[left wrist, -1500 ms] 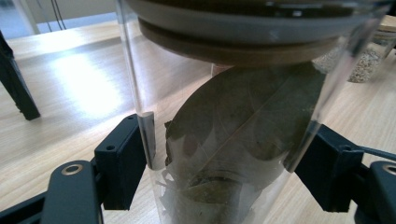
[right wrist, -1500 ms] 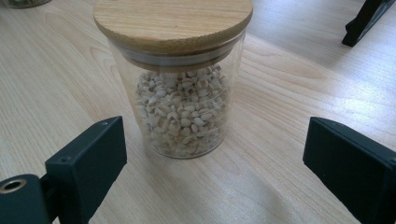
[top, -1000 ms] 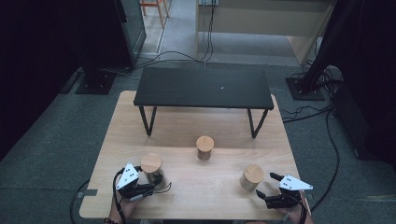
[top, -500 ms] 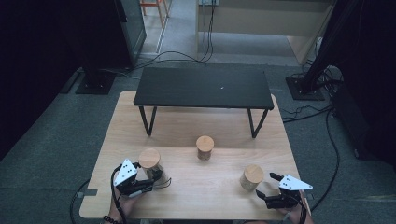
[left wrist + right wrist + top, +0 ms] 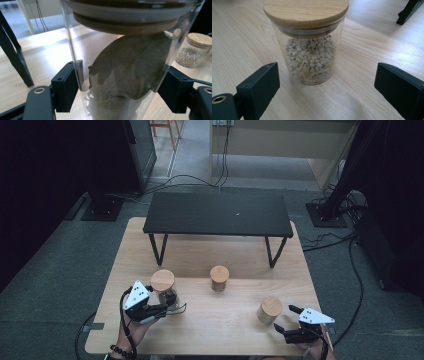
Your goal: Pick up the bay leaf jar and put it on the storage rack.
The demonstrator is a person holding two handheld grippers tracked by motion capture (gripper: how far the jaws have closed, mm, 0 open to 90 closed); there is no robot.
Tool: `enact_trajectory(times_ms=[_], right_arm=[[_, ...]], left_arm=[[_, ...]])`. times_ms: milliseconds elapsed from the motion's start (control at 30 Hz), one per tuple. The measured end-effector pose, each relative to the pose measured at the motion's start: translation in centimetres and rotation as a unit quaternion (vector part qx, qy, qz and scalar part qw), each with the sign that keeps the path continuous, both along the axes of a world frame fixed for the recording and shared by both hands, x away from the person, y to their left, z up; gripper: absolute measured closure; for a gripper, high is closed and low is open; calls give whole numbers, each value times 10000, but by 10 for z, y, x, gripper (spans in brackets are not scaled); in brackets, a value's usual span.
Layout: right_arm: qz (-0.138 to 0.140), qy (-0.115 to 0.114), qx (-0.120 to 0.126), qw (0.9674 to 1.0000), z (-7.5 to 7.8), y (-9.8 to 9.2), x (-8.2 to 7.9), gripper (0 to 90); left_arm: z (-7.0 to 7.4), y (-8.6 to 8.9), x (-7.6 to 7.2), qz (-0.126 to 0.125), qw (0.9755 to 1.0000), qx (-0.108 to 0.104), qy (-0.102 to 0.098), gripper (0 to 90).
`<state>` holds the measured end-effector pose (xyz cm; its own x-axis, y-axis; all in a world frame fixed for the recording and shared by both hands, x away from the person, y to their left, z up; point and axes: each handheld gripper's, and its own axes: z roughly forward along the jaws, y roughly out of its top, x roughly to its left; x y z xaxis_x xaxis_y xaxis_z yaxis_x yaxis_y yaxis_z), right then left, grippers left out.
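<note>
Left hand-held gripper (image 5: pixel 167 306) clamps the bay-leaf jar (image 5: pixel 120 62) low on its glass at the counter's (image 5: pixel 220 320) 8 o'clock; smooth glass could slip or tilt. Right hand-held gripper (image 5: pixel 327 87) gapes, grain jar (image 5: pixel 308 42) unheld.

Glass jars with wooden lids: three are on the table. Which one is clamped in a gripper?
The jar of dried leaves, at the left: the left gripper has its jaws shut on its glass wall. The middle jar and the grain jar stand free.
</note>
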<state>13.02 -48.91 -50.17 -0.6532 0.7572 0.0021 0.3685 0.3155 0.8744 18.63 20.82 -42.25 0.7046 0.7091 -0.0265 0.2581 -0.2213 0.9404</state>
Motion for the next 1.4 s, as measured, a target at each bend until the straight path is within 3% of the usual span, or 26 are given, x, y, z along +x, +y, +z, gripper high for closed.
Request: enact_trajectory(times_ms=[500, 1000, 1233, 1400], right_arm=[[21, 8, -4, 10000, 0, 0, 1, 62], [17, 10, -19, 10000, 0, 0, 1, 62], [33, 11, -21, 10000, 0, 0, 1, 62], [49, 11, -14, 10000, 0, -1, 1, 62]], left_arm=[[37, -18, 8, 26, 9998, 84, -167, 254], [77, -24, 24, 110, 9993, -21, -351, 254], [88, -25, 32, 135, 9992, -49, -384, 254], [97, -28, 40, 201, 9988, 48, -434, 254]])
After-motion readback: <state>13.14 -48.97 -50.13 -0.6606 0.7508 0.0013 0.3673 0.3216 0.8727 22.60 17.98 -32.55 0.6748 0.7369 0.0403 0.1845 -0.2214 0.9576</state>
